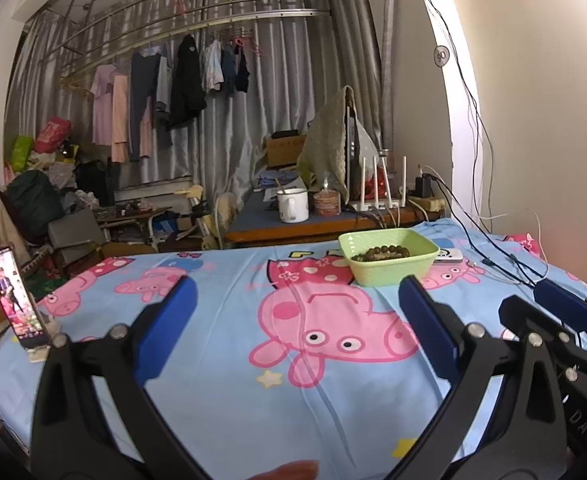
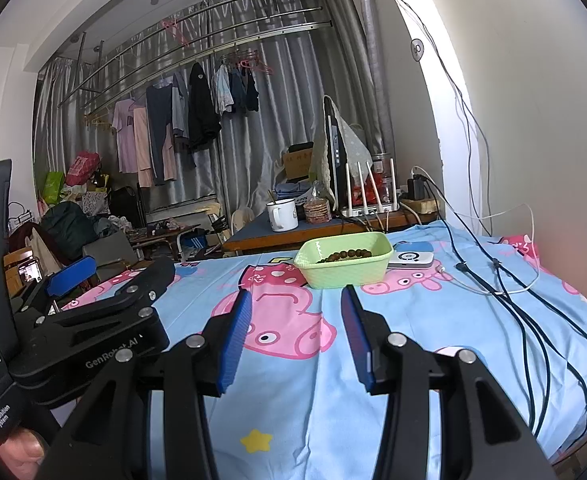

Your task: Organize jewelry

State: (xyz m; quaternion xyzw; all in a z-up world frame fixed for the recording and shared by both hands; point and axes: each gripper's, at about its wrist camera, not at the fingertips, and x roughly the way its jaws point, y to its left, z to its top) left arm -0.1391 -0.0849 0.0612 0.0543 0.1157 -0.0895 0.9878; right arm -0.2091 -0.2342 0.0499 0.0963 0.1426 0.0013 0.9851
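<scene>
Over a cartoon-pig bedsheet (image 1: 221, 420), the left gripper (image 1: 297, 300) gapes wide and the right gripper (image 2: 295, 304) stands narrower, both empty, while a bead bracelet (image 1: 383, 251) lies in the far green basket (image 1: 389, 272), seemingly the only jewelry visible; any next move means reaching forward.

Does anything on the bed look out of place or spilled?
Nothing is spilled. The bead bracelet lies inside the green basket, which stands upright on the bedsheet. The only untidy thing is the black cables trailing across the sheet's right side.
</scene>
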